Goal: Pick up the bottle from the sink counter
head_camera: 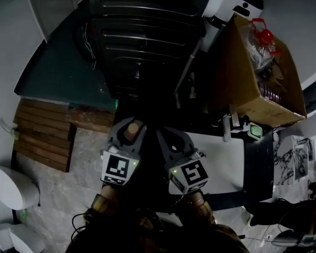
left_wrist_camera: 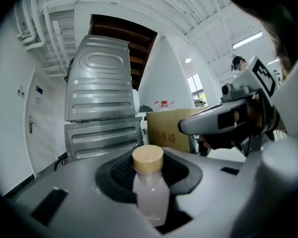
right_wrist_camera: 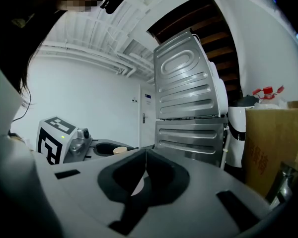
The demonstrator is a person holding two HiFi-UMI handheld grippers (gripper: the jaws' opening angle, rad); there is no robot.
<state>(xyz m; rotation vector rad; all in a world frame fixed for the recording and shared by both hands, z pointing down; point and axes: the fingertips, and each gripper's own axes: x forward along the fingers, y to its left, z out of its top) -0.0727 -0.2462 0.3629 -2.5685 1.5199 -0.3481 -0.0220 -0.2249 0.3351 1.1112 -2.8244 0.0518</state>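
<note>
A small bottle (left_wrist_camera: 150, 195) of pale milky liquid with a tan cap (left_wrist_camera: 148, 158) stands upright between the jaws of my left gripper (left_wrist_camera: 149, 180), which is shut on its body. In the head view the tan cap (head_camera: 132, 129) pokes up from the left gripper (head_camera: 129, 133), held close to the person's body. My right gripper (head_camera: 167, 137) hangs beside it, to its right. Its jaws are shut with the pads meeting and nothing between them (right_wrist_camera: 145, 168). The right gripper view also catches the left gripper's marker cube (right_wrist_camera: 55, 139) and the bottle cap (right_wrist_camera: 120, 150).
A ribbed metal cabinet (head_camera: 147, 36) stands straight ahead. To its right a cardboard box (head_camera: 253, 83) holds a red-capped plastic jug (head_camera: 263, 38). A white tabletop (head_camera: 226, 165) lies at the right, wooden slats (head_camera: 42, 133) on the floor at the left, a white bin (head_camera: 13, 186) lower left.
</note>
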